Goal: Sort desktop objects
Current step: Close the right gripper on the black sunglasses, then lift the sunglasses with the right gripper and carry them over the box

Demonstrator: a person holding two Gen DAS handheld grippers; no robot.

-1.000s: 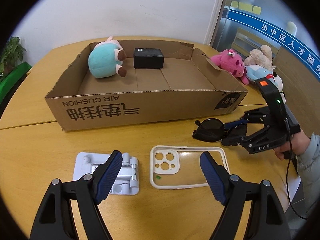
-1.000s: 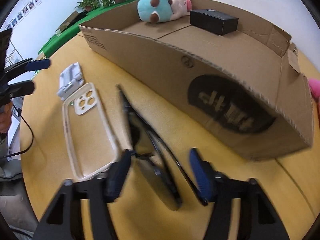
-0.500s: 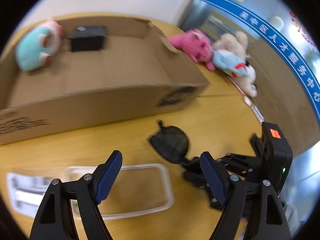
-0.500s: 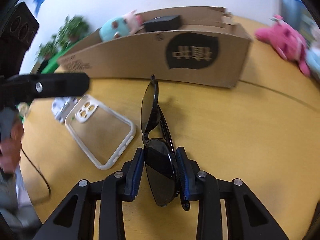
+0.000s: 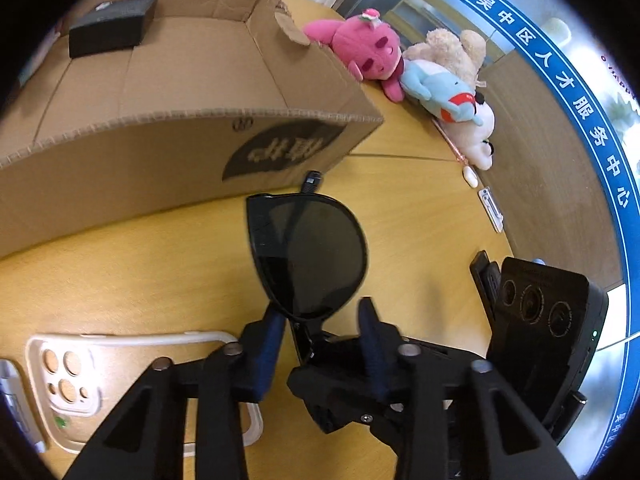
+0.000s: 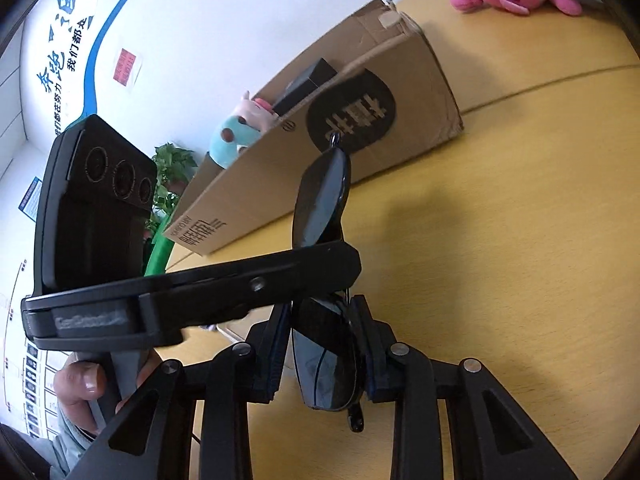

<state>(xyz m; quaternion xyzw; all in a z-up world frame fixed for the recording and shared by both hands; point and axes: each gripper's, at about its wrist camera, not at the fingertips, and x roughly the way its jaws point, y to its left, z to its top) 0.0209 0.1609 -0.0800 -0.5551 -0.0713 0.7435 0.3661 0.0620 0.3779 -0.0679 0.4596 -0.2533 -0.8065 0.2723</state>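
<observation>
Tongs of the right hand (image 6: 326, 354) are clamped on one lens of the folded sunglasses (image 5: 306, 254), holding them edge-up above the table (image 5: 400, 208), in front of the cardboard box (image 5: 180, 92). Tongs of the left hand (image 5: 320, 340) stand apart, one blue pad (image 5: 272, 330) at the lower rim of the free lens and the other to its right, so that they straddle the bridge region without yet pressing; whether the left pad touches the frame cannot be told. Inside the box lie a black case (image 5: 110, 26) and, visible in the right wrist view, a teal plush (image 6: 230, 138). A clear phone case (image 5: 132, 376) lies flat on the table below the left tongs. Risk: the sunglasses are gripped by smooth lens faces alone, so a closing left pad that strikes off-centre would probably twist them out of the right grip, or smear and stress the lens. The two tools also crowd closely, and their linkages may collide.
</observation>
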